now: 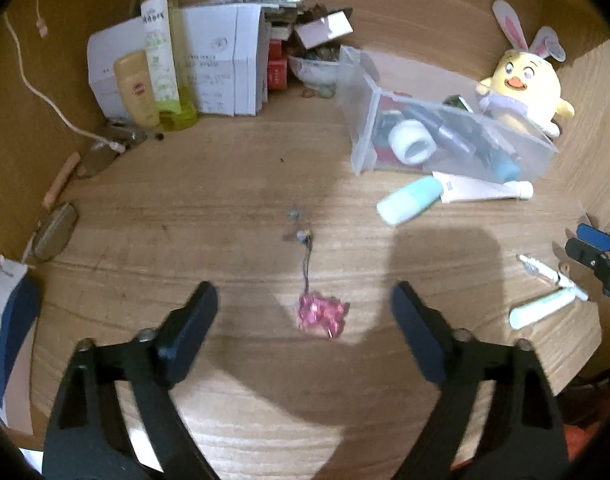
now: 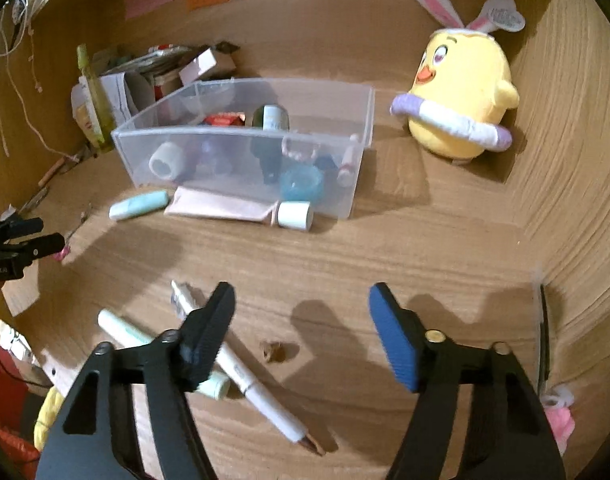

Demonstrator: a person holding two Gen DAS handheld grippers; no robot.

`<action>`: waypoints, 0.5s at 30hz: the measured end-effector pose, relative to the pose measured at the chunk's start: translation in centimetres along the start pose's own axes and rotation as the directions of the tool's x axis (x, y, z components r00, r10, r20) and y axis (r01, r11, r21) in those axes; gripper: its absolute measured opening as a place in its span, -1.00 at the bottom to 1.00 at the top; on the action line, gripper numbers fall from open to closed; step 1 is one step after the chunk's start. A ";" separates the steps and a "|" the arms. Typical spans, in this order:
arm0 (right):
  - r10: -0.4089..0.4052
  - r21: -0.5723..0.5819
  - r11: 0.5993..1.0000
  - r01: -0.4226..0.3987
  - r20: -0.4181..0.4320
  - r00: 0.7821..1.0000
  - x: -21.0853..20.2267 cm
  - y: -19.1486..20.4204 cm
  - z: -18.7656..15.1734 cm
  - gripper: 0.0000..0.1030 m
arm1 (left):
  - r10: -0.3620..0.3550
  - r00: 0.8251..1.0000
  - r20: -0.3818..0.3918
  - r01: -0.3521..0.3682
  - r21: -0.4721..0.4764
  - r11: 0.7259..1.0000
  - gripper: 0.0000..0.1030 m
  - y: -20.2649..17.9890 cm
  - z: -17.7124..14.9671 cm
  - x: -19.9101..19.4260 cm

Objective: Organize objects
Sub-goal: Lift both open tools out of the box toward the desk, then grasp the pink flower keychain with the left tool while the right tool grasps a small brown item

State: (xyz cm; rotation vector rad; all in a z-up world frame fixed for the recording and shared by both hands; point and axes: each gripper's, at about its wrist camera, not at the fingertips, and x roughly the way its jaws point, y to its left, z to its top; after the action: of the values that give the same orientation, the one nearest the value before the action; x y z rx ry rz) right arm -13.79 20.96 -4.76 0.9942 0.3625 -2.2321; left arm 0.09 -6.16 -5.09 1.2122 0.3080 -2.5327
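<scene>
Left gripper (image 1: pixel 305 300), fingers spread and empty, is hovering over the pink charm (image 1: pixel 322 315); right gripper (image 2: pixel 301 308), likewise released, is straddling the white pen (image 2: pixel 247 376). Centre, descend, then pinch.

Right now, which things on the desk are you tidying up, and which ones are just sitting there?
Part of the tidying:
clear bin
pink charm
mint tube
white tube
white pen
mint stick
left tongs and right tongs, both open

Just sitting there:
chick plush
white boxes
green bottle
glasses
</scene>
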 end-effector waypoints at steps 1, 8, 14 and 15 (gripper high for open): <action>0.005 0.002 1.000 -0.005 -0.008 1.000 0.1 0.0 -0.2 0.09 | -0.012 1.000 -0.010 0.012 -0.002 1.000 0.46 0.0 -0.2 0.1; 0.033 0.038 0.999 -0.032 -0.042 0.999 0.2 -0.6 -0.8 -0.19 | -0.009 1.000 0.001 0.009 0.018 1.000 0.19 -0.4 -0.8 0.4; 0.057 0.055 0.997 -0.054 -0.053 0.997 0.1 -0.7 -1.1 -0.25 | 0.008 1.000 0.027 -0.009 0.022 1.000 -0.31 -0.6 -1.0 0.2; 0.058 0.051 0.997 -0.056 -0.054 0.997 0.1 -0.6 -1.1 -0.25 | 0.009 0.999 0.031 -0.010 0.024 1.000 -0.37 -0.7 -1.0 0.2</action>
State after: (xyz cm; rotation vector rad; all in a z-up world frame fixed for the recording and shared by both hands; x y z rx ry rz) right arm -13.59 21.92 -5.59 1.0805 0.3012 -2.1751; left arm 0.43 -5.25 -5.86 1.1794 0.2649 -2.5512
